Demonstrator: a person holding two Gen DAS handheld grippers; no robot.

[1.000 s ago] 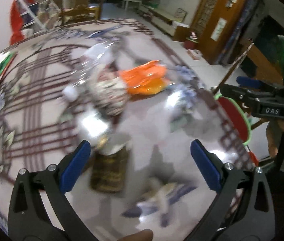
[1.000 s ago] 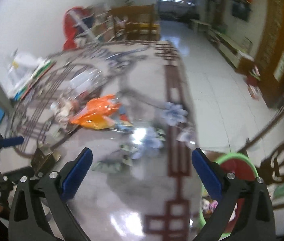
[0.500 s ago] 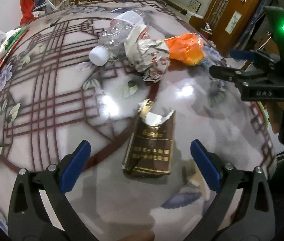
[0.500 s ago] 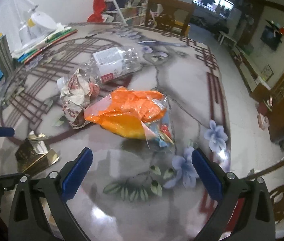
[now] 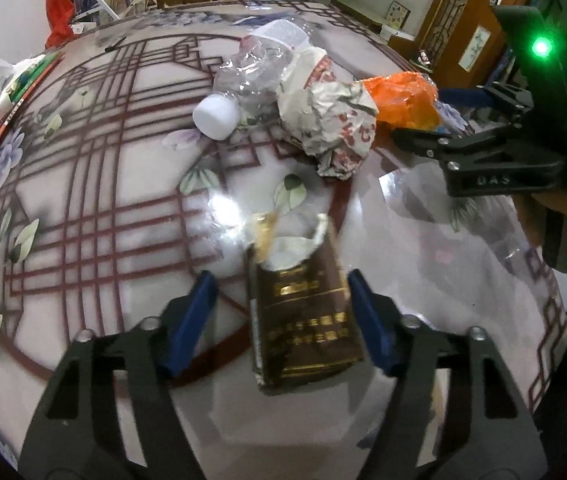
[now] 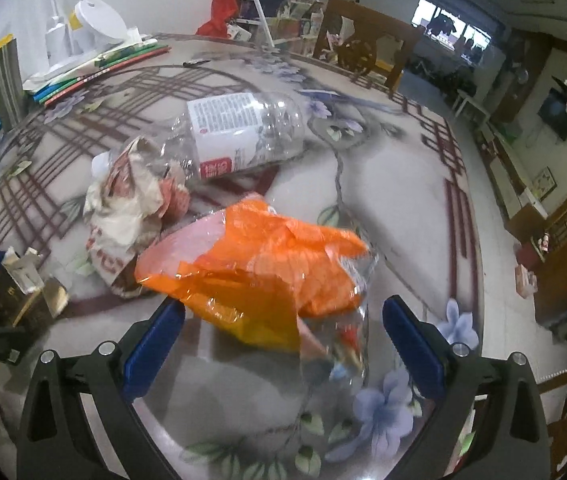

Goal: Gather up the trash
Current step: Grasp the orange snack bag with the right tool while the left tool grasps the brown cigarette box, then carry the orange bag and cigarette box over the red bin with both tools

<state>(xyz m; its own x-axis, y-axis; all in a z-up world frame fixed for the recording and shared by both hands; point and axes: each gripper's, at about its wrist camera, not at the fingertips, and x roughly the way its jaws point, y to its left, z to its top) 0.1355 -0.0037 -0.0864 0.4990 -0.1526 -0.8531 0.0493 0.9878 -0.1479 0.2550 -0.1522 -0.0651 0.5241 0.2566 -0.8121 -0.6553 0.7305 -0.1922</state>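
Note:
A torn brown and gold cigarette pack [image 5: 303,312] lies on the patterned table between the pads of my left gripper [image 5: 279,316], which is open around it, the right pad close against it. The pack also shows in the right wrist view [image 6: 19,296]. An orange plastic wrapper [image 6: 259,272] lies between the pads of my open right gripper [image 6: 279,340]. A crumpled paper wad [image 5: 327,120] and a crushed clear bottle [image 6: 239,132] with a white cap [image 5: 215,116] lie behind them.
The round table [image 5: 83,200] has a dark red lattice and flower pattern. Books and a white lamp [image 6: 83,28] sit at its far left edge. Chairs, shelves and a wooden door stand beyond. The table's edge [image 6: 471,200] drops to the floor on the right.
Both grippers have moved forward and down. My left jaws have narrowed around the cigarette pack. The orange wrapper now sits between my right pads.

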